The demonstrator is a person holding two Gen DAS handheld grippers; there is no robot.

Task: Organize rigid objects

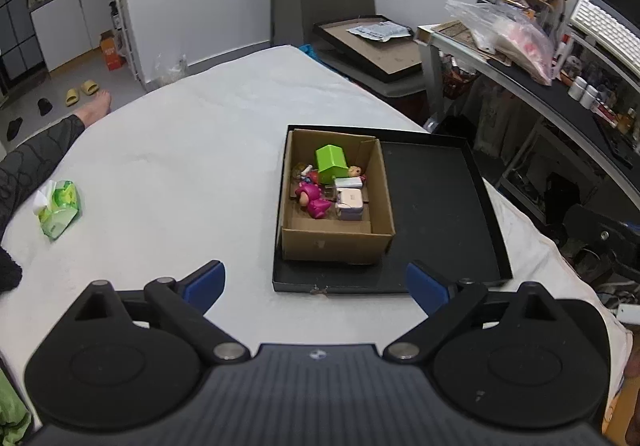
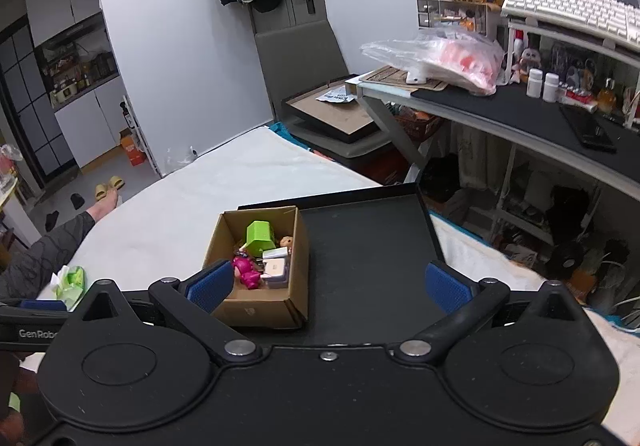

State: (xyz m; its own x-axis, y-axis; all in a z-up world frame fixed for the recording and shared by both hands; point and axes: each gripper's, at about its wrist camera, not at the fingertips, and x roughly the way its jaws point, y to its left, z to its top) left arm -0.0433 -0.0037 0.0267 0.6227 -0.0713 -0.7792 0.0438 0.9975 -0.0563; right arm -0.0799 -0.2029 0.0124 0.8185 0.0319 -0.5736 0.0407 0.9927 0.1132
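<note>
A brown cardboard box (image 1: 336, 244) (image 2: 260, 310) stands in the left part of a shallow black tray (image 1: 436, 206) (image 2: 368, 246) on a white-covered bed. Inside the box lie a green block (image 1: 330, 161) (image 2: 260, 235), a pink figure (image 1: 314, 200) (image 2: 247, 270), a small doll head (image 1: 355, 171) (image 2: 286, 241) and a pale square gadget (image 1: 350, 202) (image 2: 276, 269). My left gripper (image 1: 316, 286) is open, hanging just short of the tray's near edge. My right gripper (image 2: 329, 286) is open over the tray's near part, its left finger beside the box.
A green tissue pack (image 1: 60, 208) (image 2: 72, 280) lies on the bed at the left, near a person's sleeved leg (image 1: 36, 162). A cluttered desk (image 2: 520, 102) and a chair (image 2: 304, 58) holding a dark frame stand beyond the bed to the right.
</note>
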